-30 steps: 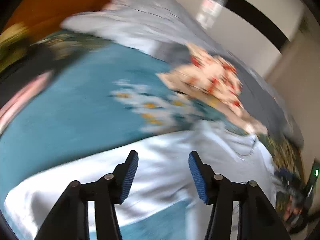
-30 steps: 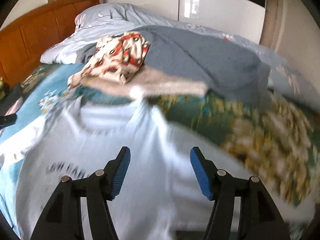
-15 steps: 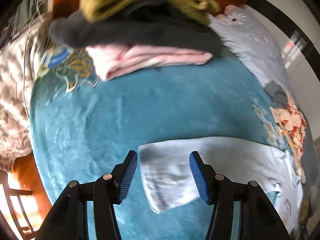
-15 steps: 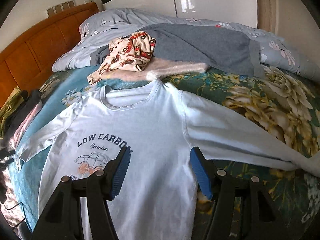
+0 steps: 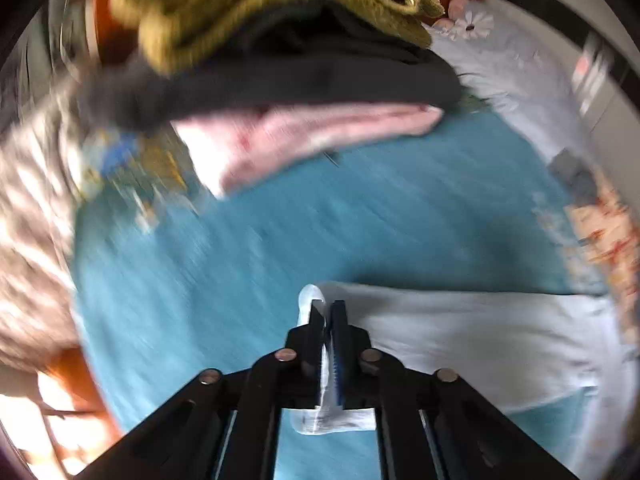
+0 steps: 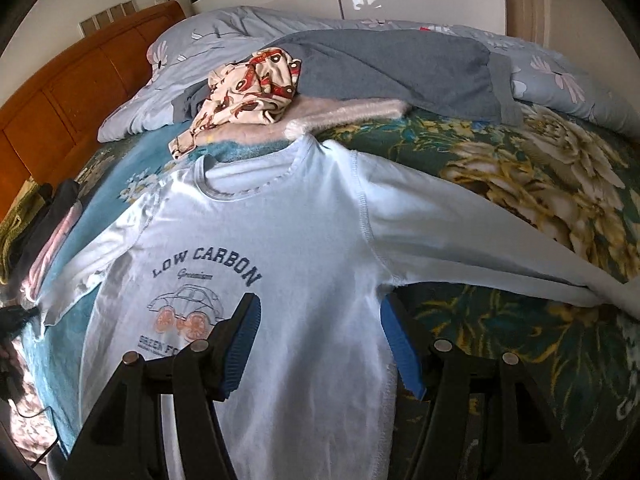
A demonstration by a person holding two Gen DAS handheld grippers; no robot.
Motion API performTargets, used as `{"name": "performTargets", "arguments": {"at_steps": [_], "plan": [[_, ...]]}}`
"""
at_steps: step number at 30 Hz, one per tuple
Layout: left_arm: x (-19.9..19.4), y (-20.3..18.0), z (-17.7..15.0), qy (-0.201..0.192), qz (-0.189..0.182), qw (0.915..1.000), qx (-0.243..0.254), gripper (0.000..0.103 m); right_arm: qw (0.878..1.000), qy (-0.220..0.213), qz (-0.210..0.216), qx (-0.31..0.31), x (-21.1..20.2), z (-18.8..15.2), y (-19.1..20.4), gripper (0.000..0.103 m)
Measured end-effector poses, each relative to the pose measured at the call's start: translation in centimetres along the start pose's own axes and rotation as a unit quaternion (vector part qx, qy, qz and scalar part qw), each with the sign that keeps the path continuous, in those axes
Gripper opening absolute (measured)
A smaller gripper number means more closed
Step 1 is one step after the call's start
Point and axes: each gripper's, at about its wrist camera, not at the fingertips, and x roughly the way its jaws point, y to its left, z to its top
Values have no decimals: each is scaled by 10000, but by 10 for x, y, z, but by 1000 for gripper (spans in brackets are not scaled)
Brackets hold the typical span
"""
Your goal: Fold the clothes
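Observation:
A pale blue long-sleeved shirt [image 6: 288,248] printed "LOW CARBON" lies face up on the bed, both sleeves spread out sideways. In the left wrist view my left gripper [image 5: 328,310] is shut on the cuff end of the shirt's sleeve [image 5: 480,332], which runs off to the right over the teal blanket [image 5: 280,232]. My right gripper [image 6: 318,312] hovers open over the shirt's body, near the right armpit seam, with nothing between its blue pads.
A stack of folded clothes, olive [image 5: 260,8], black and pink [image 5: 320,132], sits at the bed's left edge. A printed garment [image 6: 248,84], a grey sweater [image 6: 400,64] and a pillow [image 6: 208,40] lie beyond the shirt's collar. The wooden headboard [image 6: 80,88] stands at left.
My left gripper has closed on the sleeve cuff that lay between its open fingers half a second ago. The right gripper has drifted slightly closer over the shirt, still open.

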Motion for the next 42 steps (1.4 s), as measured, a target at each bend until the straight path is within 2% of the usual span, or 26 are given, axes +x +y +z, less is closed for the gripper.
{"name": "performTargets", "arguments": {"at_steps": [3, 6, 11, 13, 15, 18, 21, 23, 25, 26, 29, 32, 34, 38, 42], "plan": [[7, 3, 14, 59, 395, 9987, 325, 3, 9999, 48, 78, 141, 4, -1, -4, 64], [13, 6, 19, 127, 550, 9973, 472, 3, 9996, 107, 118, 231, 8, -3, -5, 64], [-8, 5, 13, 0, 6, 10000, 77, 3, 9997, 51, 114, 227, 8, -3, -7, 64], [-21, -10, 5, -27, -276, 9995, 158, 4, 9993, 6, 146, 341, 8, -1, -11, 64], [-40, -42, -9, -43, -705, 9966, 419, 4, 9984, -21, 236, 515, 6, 0, -17, 64], [-67, -102, -37, -28, -1521, 9842, 907, 5, 9967, -132, 383, 703, -4, 0, -28, 64], [-87, -161, -79, 161, -2282, 9638, 1370, 15, 9957, -270, 384, 794, -27, -3, -54, 64], [-96, -193, -109, 270, -2586, 9509, 1680, 37, 9945, -393, 227, 939, -44, -5, -79, 64], [-105, -228, -138, 305, -2767, 9372, 2102, 46, 9902, -563, -100, 1271, -67, -11, -117, 64], [-108, -244, -153, 324, -2832, 9305, 2300, 47, 9862, -652, -278, 1499, -78, -16, -139, 64], [-110, -268, -194, 532, -2828, 9208, 2632, 55, 9661, -897, -797, 2285, -109, -39, -206, 64], [-109, -273, -229, 824, -2724, 9187, 2739, 55, 9453, -948, -1331, 2825, -132, -61, -264, 64], [-110, -272, -246, 821, -2626, 9211, 2754, 55, 9378, -892, -1405, 3048, -138, -68, -292, 64], [-116, -273, -255, 728, -2512, 9247, 2767, 61, 9262, -848, -1015, 3531, -136, -75, -330, 64], [-120, -275, -261, 668, -2360, 9279, 2808, 62, 9178, -877, -647, 3817, -125, -71, -335, 64]]}}
